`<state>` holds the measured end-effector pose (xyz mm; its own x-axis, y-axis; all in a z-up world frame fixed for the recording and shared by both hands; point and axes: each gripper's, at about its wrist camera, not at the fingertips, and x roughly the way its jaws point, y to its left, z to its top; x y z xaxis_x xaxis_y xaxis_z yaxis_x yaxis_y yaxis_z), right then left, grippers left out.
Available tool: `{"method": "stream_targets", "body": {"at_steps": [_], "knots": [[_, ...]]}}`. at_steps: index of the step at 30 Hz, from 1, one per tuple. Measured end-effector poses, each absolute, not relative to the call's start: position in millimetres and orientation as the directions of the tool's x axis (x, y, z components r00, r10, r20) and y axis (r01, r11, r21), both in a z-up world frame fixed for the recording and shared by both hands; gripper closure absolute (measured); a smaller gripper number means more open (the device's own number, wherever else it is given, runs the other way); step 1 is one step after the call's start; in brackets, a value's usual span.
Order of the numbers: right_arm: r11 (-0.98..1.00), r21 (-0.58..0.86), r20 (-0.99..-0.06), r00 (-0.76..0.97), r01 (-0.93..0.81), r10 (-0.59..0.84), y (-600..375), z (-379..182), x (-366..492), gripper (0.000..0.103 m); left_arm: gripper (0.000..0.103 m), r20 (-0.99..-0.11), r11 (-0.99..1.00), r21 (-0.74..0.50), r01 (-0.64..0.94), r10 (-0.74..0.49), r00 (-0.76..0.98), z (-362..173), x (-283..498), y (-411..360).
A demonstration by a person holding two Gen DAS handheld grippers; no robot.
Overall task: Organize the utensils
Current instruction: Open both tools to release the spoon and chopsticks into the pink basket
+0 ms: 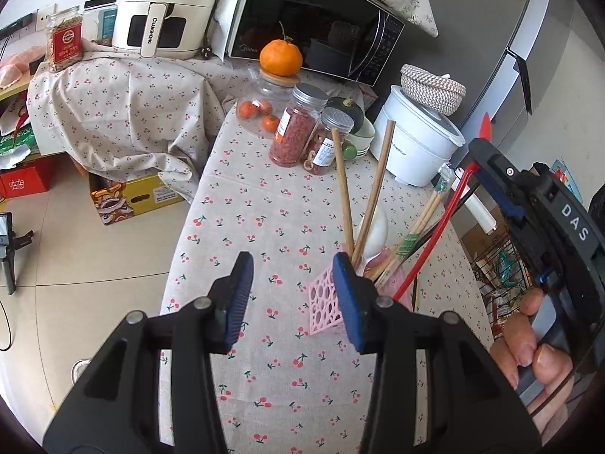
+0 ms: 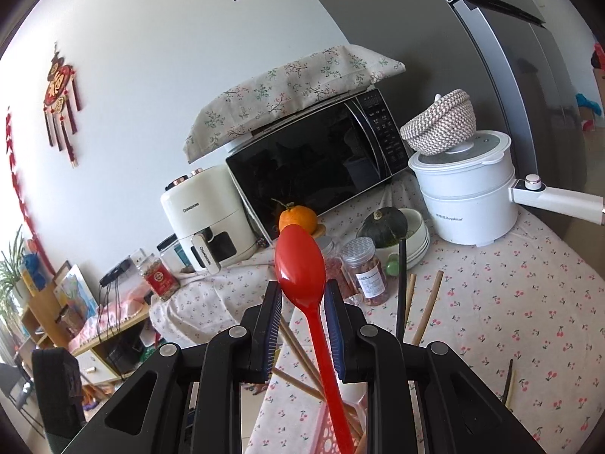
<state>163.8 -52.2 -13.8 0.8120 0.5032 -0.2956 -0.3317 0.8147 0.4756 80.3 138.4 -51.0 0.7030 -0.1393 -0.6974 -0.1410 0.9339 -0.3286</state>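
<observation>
A pink perforated holder [image 1: 321,302] stands on the cherry-print tablecloth [image 1: 287,196]. Two wooden chopsticks [image 1: 346,196], a white spoon [image 1: 378,230] and paper-wrapped chopsticks [image 1: 412,238] lean in it. My left gripper [image 1: 293,283] is open and empty, its right pad close beside the holder's near corner. My right gripper [image 2: 302,302] is shut on a red plastic spoon [image 2: 300,268], bowl up and away from me. The spoon's handle [image 1: 431,246] slants down toward the holder's mouth. A hand [image 1: 529,340] grips the right tool.
Behind the holder stand spice jars [image 1: 295,132], a jar with an orange [image 1: 280,57] on its lid, a white electric pot [image 1: 419,143] with a woven basket on top, a microwave [image 1: 314,26] and an air fryer [image 1: 162,7]. The table edge drops to tiled floor [image 1: 94,265] on the left.
</observation>
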Motion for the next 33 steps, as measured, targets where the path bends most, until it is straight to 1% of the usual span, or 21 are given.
{"method": "stream_targets", "body": {"at_steps": [3, 9, 14, 20, 24, 28, 30, 32, 33], "knots": [[0.819, 0.494, -0.300, 0.826, -0.293, 0.477, -49, -17, 170, 0.080, 0.058, -0.694, 0.934, -0.333, -0.126, -0.153, 0.703, -50, 80, 137], [0.810, 0.518, -0.280, 0.840, -0.275, 0.464, -48, -17, 174, 0.080, 0.058, -0.691, 0.931, -0.346, -0.113, -0.171, 0.703, -48, 80, 136], [0.819, 0.520, -0.336, 0.823, -0.243, 0.458, -41, -34, 178, 0.080, 0.058, -0.698, 0.932, -0.340, -0.122, -0.163, 0.697, -50, 82, 137], [0.828, 0.492, -0.403, 0.772, -0.270, 0.491, -33, -46, 177, 0.078, 0.058, -0.708, 0.933, -0.335, -0.129, -0.159, 0.688, -53, 83, 138], [0.825, 0.485, -0.398, 0.766, -0.290, 0.504, -42, -39, 172, 0.065, 0.053, -0.713, 0.937, -0.328, -0.120, -0.162, 0.682, -54, 84, 134], [0.820, 0.479, -0.392, 0.760, -0.313, 0.519, -56, -24, 163, 0.063, 0.048, -0.722, 0.942, -0.320, -0.101, -0.173, 0.670, -55, 85, 128], [0.820, 0.472, -0.389, 0.757, -0.325, 0.524, -65, -15, 157, 0.057, 0.044, -0.724, 0.942, -0.324, -0.090, -0.186, 0.664, -56, 84, 125], [0.822, 0.454, -0.382, 0.759, -0.344, 0.528, -74, -6, 149, 0.050, 0.035, -0.728, 0.940, -0.333, -0.076, -0.205, 0.655, -56, 84, 121], [0.824, 0.445, -0.381, 0.758, -0.352, 0.530, -79, -3, 146, 0.046, 0.033, -0.730, 0.939, -0.338, -0.069, -0.215, 0.649, -57, 84, 118]]}}
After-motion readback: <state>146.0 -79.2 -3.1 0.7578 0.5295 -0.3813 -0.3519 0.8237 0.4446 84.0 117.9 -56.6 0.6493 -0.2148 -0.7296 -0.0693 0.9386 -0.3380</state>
